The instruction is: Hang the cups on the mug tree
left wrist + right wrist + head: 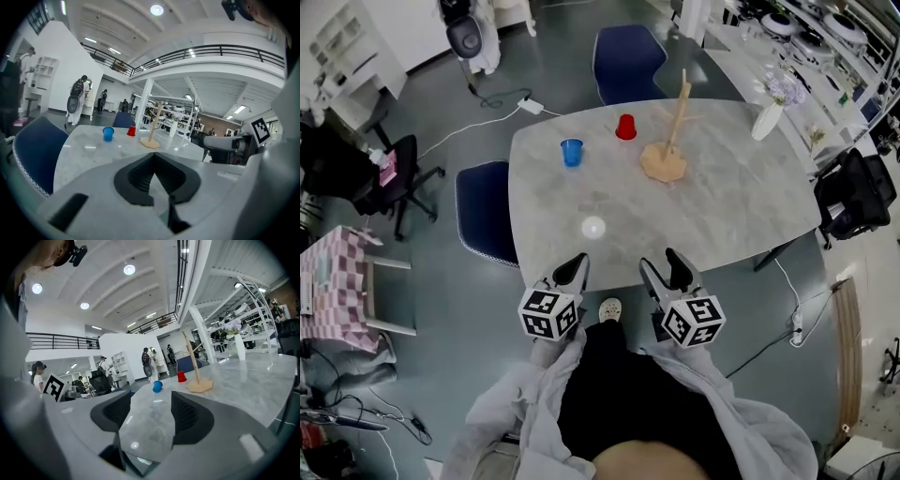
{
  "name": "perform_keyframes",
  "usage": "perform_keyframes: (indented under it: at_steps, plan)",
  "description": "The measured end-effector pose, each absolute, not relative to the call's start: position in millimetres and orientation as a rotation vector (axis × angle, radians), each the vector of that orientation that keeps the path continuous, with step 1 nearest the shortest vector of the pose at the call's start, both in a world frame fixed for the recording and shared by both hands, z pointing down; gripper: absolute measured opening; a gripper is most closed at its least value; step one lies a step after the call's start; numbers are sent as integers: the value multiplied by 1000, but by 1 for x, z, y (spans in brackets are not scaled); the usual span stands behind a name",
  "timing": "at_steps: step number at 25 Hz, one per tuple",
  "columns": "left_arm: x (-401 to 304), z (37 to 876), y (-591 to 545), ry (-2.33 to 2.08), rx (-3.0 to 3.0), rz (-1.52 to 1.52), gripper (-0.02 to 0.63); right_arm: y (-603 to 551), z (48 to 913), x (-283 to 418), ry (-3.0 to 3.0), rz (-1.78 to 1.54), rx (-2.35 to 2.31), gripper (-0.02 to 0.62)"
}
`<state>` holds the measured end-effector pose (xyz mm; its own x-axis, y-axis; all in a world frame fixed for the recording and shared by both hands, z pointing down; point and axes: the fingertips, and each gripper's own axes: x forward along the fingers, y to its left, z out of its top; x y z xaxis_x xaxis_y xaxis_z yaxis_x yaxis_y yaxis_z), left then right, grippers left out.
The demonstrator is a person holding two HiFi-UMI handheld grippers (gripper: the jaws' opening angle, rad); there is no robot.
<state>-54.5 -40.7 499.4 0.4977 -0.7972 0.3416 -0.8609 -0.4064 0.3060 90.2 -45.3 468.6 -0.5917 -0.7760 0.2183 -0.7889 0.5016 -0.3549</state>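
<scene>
We hold both grippers over the near edge of the tabletop (727, 211). The left gripper (574, 269) has its jaws clenched together on nothing. The right gripper (666, 265) has its jaws released, with only bare tabletop showing between them. Well ahead of the left jaws stands the blue cup (572, 151). The red cup (625, 127) is farther off, and the mug tree (664, 161) is straight ahead of the right jaws. Both cups stand on the tabletop, apart from the tree.
</scene>
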Motion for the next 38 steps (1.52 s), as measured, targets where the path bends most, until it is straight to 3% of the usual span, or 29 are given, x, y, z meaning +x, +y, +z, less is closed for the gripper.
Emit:
perform_keyframes:
  at_steps: [17,38]
  plan:
    - [-140,510,-162,-1548,2220,164,3,-198,471,18,-2767,685,1218,265]
    - [-223,522,-168,-1913,1875,51,3,-351,521,-107,-2686,635,1125,265]
